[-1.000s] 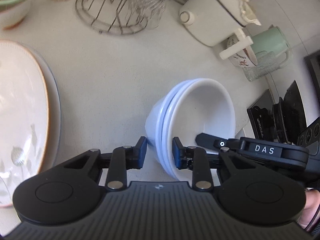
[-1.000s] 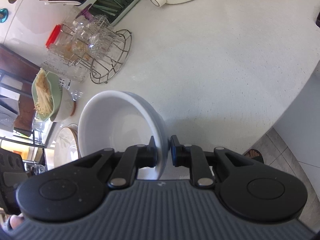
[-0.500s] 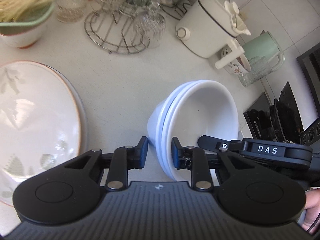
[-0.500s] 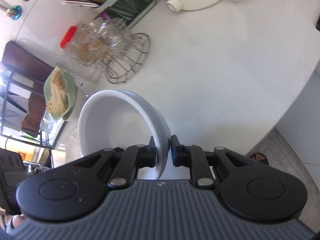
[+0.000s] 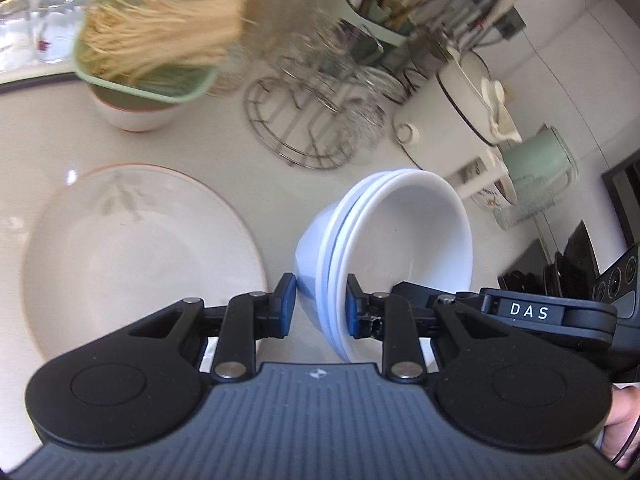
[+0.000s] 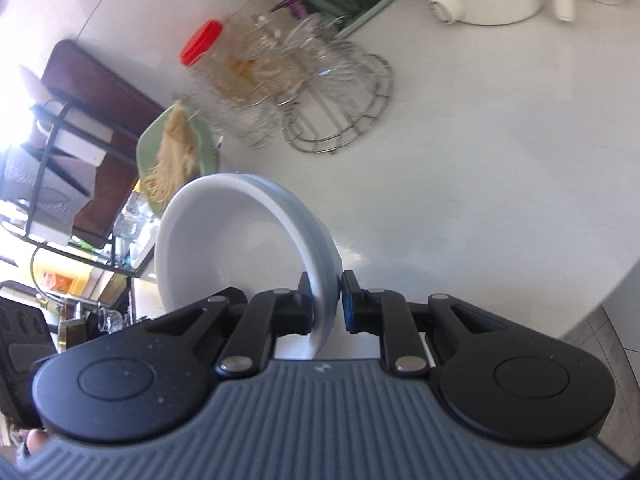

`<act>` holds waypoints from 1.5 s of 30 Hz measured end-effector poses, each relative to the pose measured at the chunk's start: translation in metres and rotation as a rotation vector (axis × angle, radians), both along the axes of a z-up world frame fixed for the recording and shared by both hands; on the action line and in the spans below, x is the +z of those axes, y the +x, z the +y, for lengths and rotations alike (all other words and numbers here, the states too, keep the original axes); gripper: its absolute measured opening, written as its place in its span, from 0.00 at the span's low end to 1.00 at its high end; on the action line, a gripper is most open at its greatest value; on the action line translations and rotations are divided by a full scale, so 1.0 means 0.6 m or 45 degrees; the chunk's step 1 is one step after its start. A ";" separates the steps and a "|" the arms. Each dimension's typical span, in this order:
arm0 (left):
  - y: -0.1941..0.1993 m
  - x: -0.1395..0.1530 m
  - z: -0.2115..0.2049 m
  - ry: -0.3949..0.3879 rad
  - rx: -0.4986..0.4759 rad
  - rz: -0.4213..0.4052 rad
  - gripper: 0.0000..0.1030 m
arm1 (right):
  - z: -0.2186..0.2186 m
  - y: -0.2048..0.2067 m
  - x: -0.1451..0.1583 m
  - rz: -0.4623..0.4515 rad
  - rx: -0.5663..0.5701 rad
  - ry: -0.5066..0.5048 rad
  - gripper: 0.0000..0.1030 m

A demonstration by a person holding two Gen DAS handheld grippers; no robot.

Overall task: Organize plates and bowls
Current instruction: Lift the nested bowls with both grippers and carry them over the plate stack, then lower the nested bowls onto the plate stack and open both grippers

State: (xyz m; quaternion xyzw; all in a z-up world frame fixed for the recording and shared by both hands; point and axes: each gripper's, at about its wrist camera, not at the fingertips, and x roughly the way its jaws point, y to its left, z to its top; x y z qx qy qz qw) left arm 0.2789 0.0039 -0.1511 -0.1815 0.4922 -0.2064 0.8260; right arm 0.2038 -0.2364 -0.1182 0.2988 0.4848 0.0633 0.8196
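Observation:
A stack of white bowls [image 5: 404, 240] is held tilted above the white counter by both grippers. My left gripper [image 5: 318, 306] is shut on the near rim, one finger outside and one inside. My right gripper [image 6: 326, 306] is shut on the opposite rim of the same stack of bowls [image 6: 240, 248]; its black body shows in the left wrist view [image 5: 520, 316]. A large cream plate with leaf pattern [image 5: 136, 256] lies on the counter left of the bowls.
A green dish of dry noodles [image 5: 156, 40] sits on a bowl at the back left. A wire glass rack [image 5: 316, 120], utensil holder [image 5: 384, 8], white pot [image 5: 460, 96] and green kettle [image 5: 540, 160] stand behind. The counter edge [image 6: 592, 312] is at right.
Both grippers have lifted and carried the bowl stack; the view has tipped up, the plate now lies fully in view at left and the noodle dish has come into view.

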 end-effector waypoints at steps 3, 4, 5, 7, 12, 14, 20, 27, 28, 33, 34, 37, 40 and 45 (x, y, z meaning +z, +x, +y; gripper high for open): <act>-0.002 0.001 0.028 -0.006 0.034 0.001 0.28 | 0.023 0.012 0.000 0.006 0.043 0.007 0.17; -0.003 -0.001 0.039 -0.008 0.047 0.004 0.28 | 0.032 0.016 0.000 0.009 0.059 0.006 0.17; -0.004 -0.003 0.048 -0.010 0.060 0.007 0.28 | 0.041 0.019 -0.002 0.013 0.075 0.003 0.17; -0.006 -0.008 0.068 -0.013 0.090 0.007 0.28 | 0.060 0.026 -0.006 0.025 0.108 -0.004 0.17; -0.006 -0.026 0.110 0.000 0.163 0.036 0.28 | 0.103 0.043 -0.027 0.060 0.193 -0.007 0.17; -0.005 -0.034 0.128 0.000 0.189 0.045 0.28 | 0.118 0.051 -0.036 0.081 0.221 -0.001 0.17; -0.006 -0.064 0.167 0.002 0.250 0.099 0.28 | 0.163 0.082 -0.053 0.104 0.294 -0.037 0.17; 0.010 -0.095 0.181 -0.013 0.283 0.165 0.29 | 0.182 0.110 -0.069 0.124 0.274 -0.048 0.19; 0.013 -0.098 0.181 -0.020 0.286 0.172 0.29 | 0.184 0.112 -0.072 0.131 0.281 -0.059 0.19; 0.025 -0.102 0.191 -0.008 0.302 0.199 0.29 | 0.193 0.128 -0.084 0.157 0.288 -0.061 0.18; 0.025 -0.101 0.193 -0.004 0.302 0.199 0.29 | 0.194 0.129 -0.084 0.157 0.291 -0.054 0.18; 0.030 -0.097 0.196 0.006 0.302 0.206 0.29 | 0.195 0.132 -0.086 0.152 0.306 -0.050 0.18; 0.031 -0.091 0.194 0.024 0.301 0.207 0.29 | 0.196 0.134 -0.083 0.136 0.311 -0.064 0.19; 0.029 -0.069 0.187 0.072 0.311 0.173 0.35 | 0.190 0.135 -0.073 0.097 0.324 -0.057 0.21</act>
